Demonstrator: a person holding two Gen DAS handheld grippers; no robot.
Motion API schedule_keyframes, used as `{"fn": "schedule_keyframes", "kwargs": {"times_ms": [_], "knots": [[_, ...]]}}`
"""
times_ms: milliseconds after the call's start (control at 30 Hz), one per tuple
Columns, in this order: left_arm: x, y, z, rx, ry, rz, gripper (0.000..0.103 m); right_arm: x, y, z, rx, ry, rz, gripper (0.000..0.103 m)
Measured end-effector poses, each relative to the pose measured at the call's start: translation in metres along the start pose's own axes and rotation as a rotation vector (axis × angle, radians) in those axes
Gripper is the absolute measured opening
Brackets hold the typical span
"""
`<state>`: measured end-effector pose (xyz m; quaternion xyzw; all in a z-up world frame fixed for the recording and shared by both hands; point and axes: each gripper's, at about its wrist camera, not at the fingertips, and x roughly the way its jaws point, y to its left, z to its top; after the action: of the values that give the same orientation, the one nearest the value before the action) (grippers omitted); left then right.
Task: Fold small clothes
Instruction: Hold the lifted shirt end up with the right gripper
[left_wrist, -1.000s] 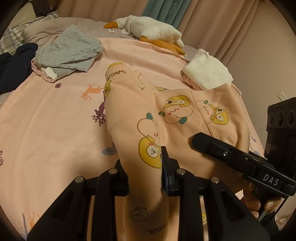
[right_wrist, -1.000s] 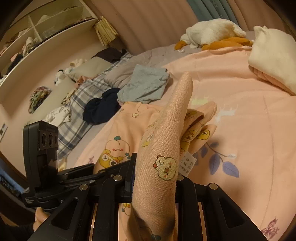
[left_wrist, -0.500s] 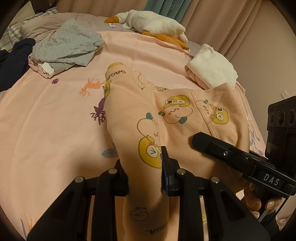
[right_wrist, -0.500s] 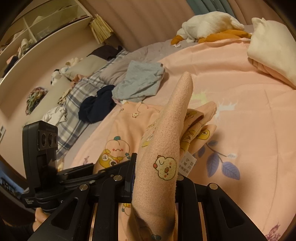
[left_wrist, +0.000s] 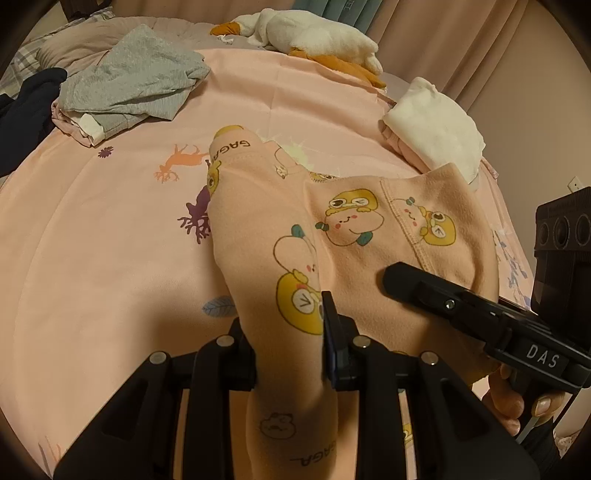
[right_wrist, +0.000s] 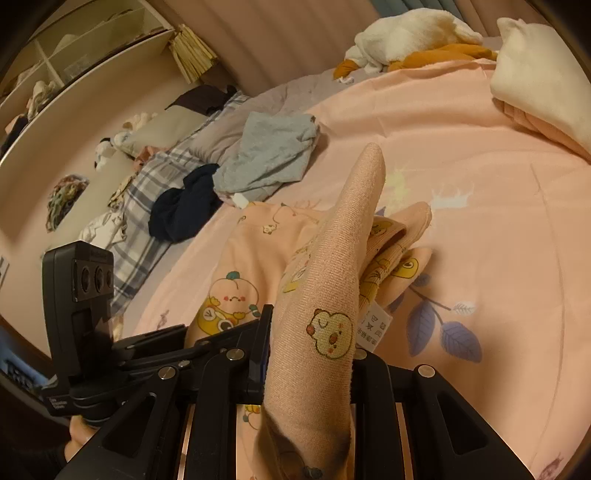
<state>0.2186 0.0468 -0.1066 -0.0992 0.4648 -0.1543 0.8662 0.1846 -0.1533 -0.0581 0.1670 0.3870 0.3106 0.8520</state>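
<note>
While both tongs stay clamped on the peach printed garment, I see the bedspread slightly nearer than a second ago.
Left view: left gripper pinches one edge at lower centre. Right view: right gripper pinches a bunched edge, centre. Likely lowering to lay the fold.
</note>
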Motion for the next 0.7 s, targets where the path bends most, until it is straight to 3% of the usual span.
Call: {"fn": "schedule_keyframes", "kwargs": {"times_ms": [700], "knots": [[0.019,0.001,-0.001,-0.01,0.038,0.015,0.026,0.013,-0.013,-0.001,0.027,0.034,-0.008,0.024]]}}
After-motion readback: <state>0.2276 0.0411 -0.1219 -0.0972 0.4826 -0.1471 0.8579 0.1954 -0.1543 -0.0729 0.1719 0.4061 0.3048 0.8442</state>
